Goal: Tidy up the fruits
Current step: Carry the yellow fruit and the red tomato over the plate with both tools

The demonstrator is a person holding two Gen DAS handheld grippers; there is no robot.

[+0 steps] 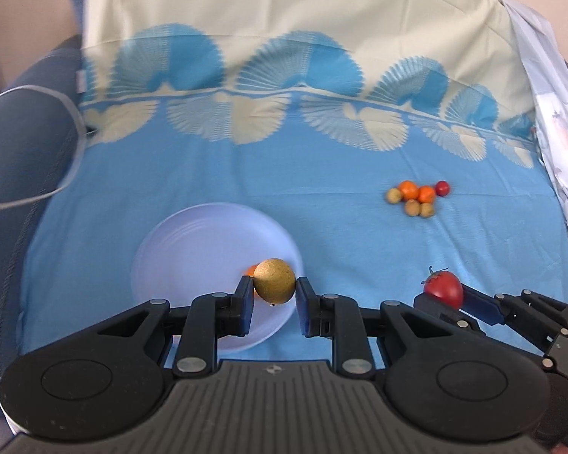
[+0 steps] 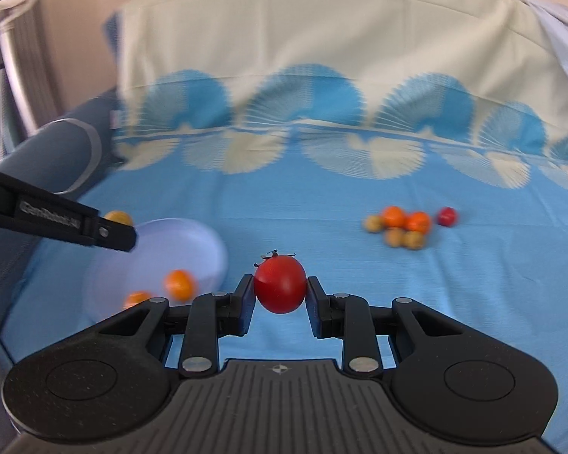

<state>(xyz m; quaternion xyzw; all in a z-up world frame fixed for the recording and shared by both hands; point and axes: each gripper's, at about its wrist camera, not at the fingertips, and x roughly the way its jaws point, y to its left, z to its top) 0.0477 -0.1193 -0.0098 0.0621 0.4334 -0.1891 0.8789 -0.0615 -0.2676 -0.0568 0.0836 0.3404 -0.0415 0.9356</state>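
The left hand-held gripper [image 1: 275,295] is clamped on a speckled yellow-brown fruit [image 1: 274,281], held over the near rim of a pale plate [image 1: 193,249]. The right hand-held gripper [image 2: 280,295] is clamped on a red tomato [image 2: 280,283] above the blue bedsheet [image 2: 322,204], just right of the plate, which holds two orange fruits [image 2: 180,283]. Farther right, a cluster of loose fruits [image 1: 416,198] lies on the sheet, well apart from the plate.

orange fruit [image 1: 250,269] half hidden behind kiwi [image 1: 274,281] — far fruit pile [image 2: 407,225] blurred
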